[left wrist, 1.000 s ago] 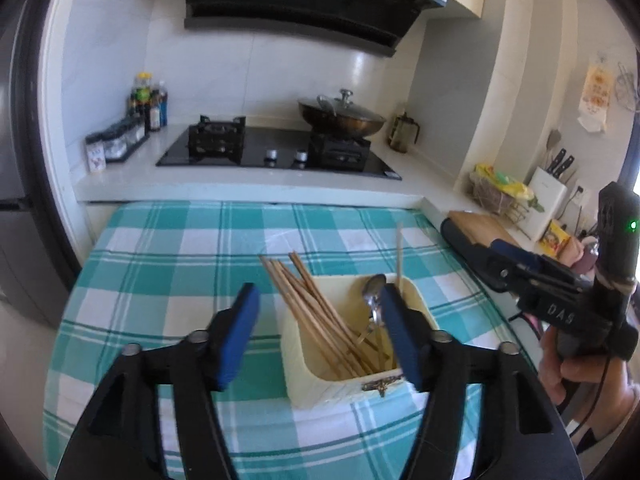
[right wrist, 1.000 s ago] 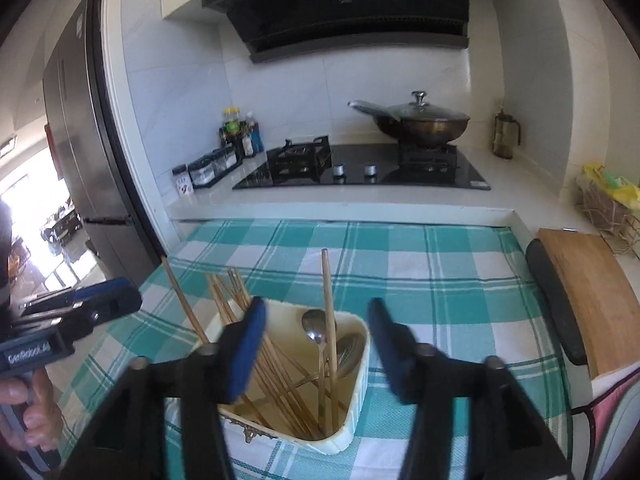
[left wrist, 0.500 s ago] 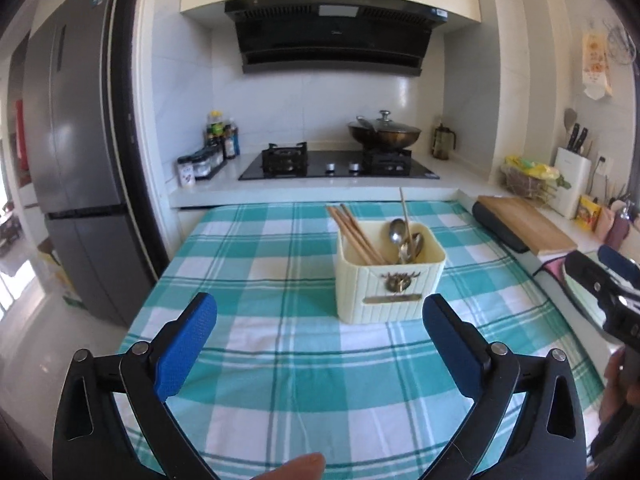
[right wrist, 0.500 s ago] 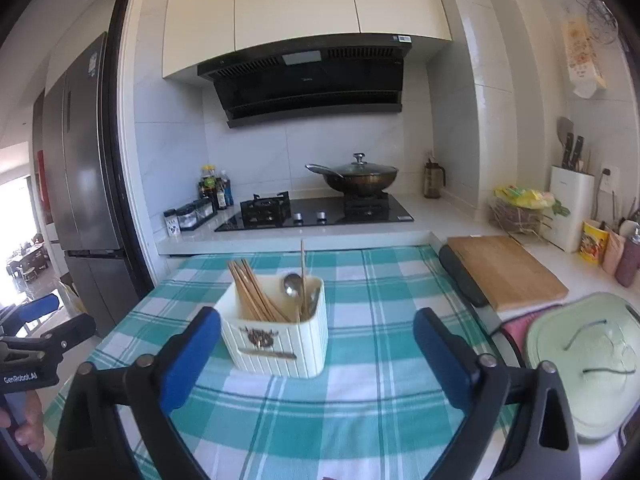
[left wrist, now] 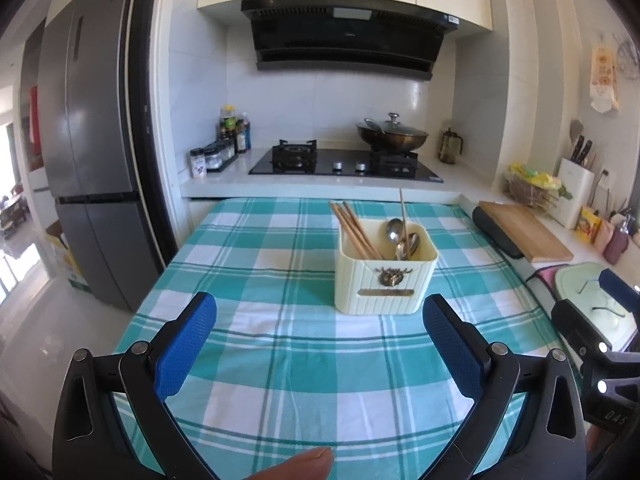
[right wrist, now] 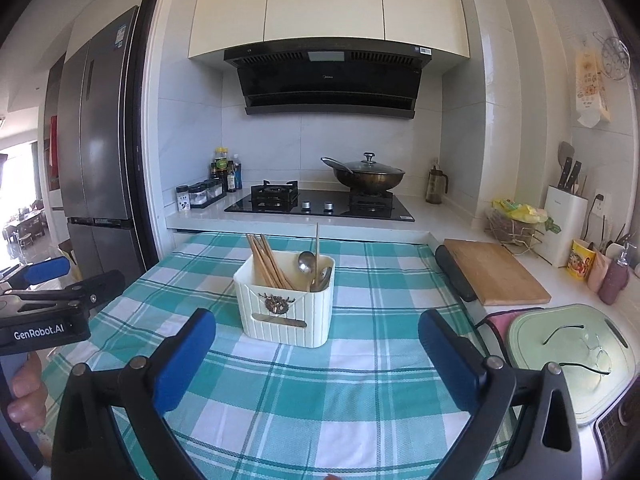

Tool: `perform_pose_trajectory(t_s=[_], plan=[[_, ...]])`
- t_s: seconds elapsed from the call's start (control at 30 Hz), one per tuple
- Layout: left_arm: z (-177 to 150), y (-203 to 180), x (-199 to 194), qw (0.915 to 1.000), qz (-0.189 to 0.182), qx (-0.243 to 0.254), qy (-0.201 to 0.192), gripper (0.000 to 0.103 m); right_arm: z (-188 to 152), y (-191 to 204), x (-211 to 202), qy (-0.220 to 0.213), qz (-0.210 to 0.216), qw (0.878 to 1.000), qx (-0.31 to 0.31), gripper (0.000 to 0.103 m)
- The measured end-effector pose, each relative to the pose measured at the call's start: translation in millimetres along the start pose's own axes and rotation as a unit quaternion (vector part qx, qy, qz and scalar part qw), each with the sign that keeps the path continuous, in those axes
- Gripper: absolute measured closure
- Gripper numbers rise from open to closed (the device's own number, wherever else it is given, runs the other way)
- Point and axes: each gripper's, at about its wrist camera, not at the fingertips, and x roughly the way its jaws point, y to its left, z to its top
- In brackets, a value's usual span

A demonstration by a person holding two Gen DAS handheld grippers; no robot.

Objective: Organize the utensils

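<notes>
Left hand-held gripper (left wrist: 320,320): jaws spread wide, blue pads (left wrist: 186,344) apart over bare cloth, nothing between them. Right hand-held gripper (right wrist: 316,344): likewise wide, blue pads (right wrist: 448,360) empty, hovering above the near part of the desk (right wrist: 360,420).

Cream utensil holder (left wrist: 386,276) upright on the teal-and-white checked cloth, past the tips of both grippers and touching neither. Inside it: wooden chopsticks (left wrist: 354,228) leaning toward the left, metal spoons (left wrist: 400,236) on the right side, one single chopstick (left wrist: 402,210) standing nearly straight among the spoons. Brass ornament (left wrist: 391,276) and small plate on the front wall, facing the cameras.

Seen from the right wrist: the left gripper at the left edge, held in a hand (right wrist: 24,392). Seen from the left wrist: part of the right gripper at the right edge; a fingertip (left wrist: 300,466) at the bottom edge.

Beyond the cloth: black hob (right wrist: 320,204) with a lidded wok (right wrist: 370,176), seasoning bottles (right wrist: 226,172) to its left, range hood (right wrist: 328,80) above. Wooden cutting board (right wrist: 496,276) on the right, pale green lid (right wrist: 568,356) nearer, grey fridge (right wrist: 100,140) on the left.
</notes>
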Motion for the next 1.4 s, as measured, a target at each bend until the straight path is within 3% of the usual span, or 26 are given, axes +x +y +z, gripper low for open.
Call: perform_pose_trajectory(t_s=[0.37, 0.63, 1.4], plan=[[-3, -2, -10, 0.9997, 0.023, 0.009, 0.000, 0.000, 0, 3, -5, 0.010, 0.003, 1.000, 0.007, 0.000], [-1, 0, -15, 0.9997, 0.017, 0.014, 0.005, 0.000, 3, 9, -9, 0.017, 0.017, 1.000, 0.009, 0.000], [-5, -4, -13, 0.9990, 0.035, 0.025, 0.012, 0.000, 4, 16, -11, 0.016, 0.004, 1.000, 0.005, 0.000]])
